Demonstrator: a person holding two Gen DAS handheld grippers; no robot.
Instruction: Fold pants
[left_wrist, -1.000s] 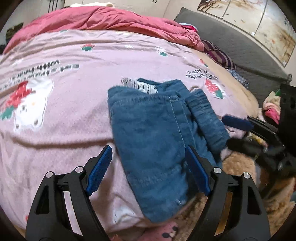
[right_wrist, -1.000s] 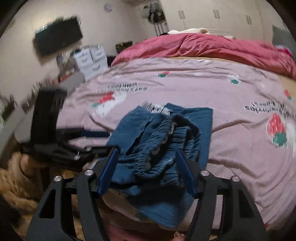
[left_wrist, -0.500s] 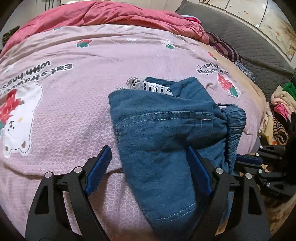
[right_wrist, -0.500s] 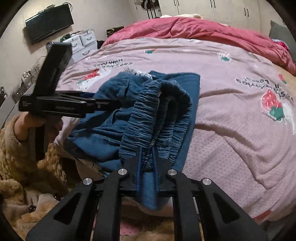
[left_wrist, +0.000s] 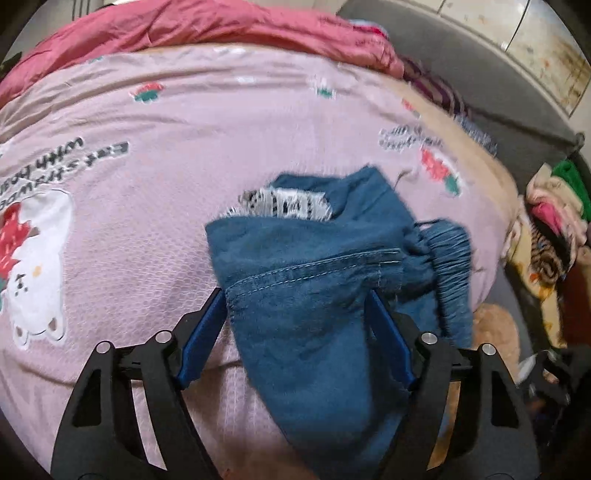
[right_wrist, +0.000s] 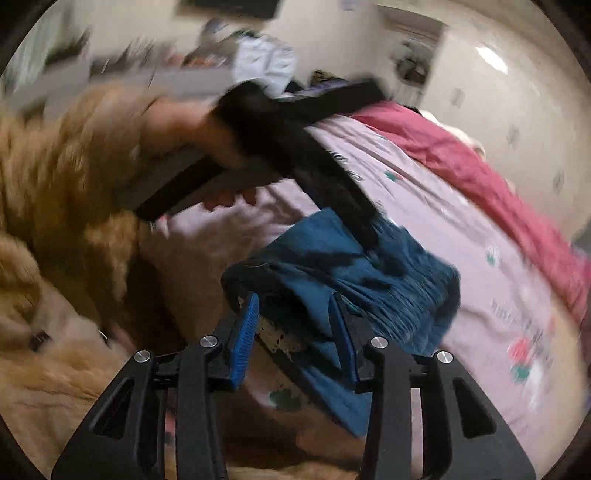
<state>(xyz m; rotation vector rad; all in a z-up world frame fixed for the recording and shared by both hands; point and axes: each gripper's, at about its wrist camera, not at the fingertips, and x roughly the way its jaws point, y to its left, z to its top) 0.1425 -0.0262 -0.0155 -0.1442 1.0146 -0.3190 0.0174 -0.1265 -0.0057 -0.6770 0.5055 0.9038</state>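
Observation:
The blue denim pants (left_wrist: 317, 280) lie bunched and folded at the near edge of the bed, with a white lace hem (left_wrist: 284, 203) showing behind and the elastic waistband (left_wrist: 450, 258) at the right. My left gripper (left_wrist: 295, 306) is open, its blue pads on either side of the pants' near fold. In the right wrist view the pants (right_wrist: 351, 273) hang over the bed edge. My right gripper (right_wrist: 295, 314) is open, with cloth between its pads. The left gripper's black body (right_wrist: 295, 147), held in a hand, crosses above the pants there.
The bed has a pink strawberry-print sheet (left_wrist: 184, 155) and a red quilt (left_wrist: 184, 26) at the back. A pile of clothes (left_wrist: 546, 229) lies at the right. The person's tan fuzzy sleeve (right_wrist: 62, 177) fills the left of the right wrist view.
My right gripper was shut on the waistband half a second ago and has opened and swung round to the bed's edge. My left gripper has moved closer onto the pants' fold.

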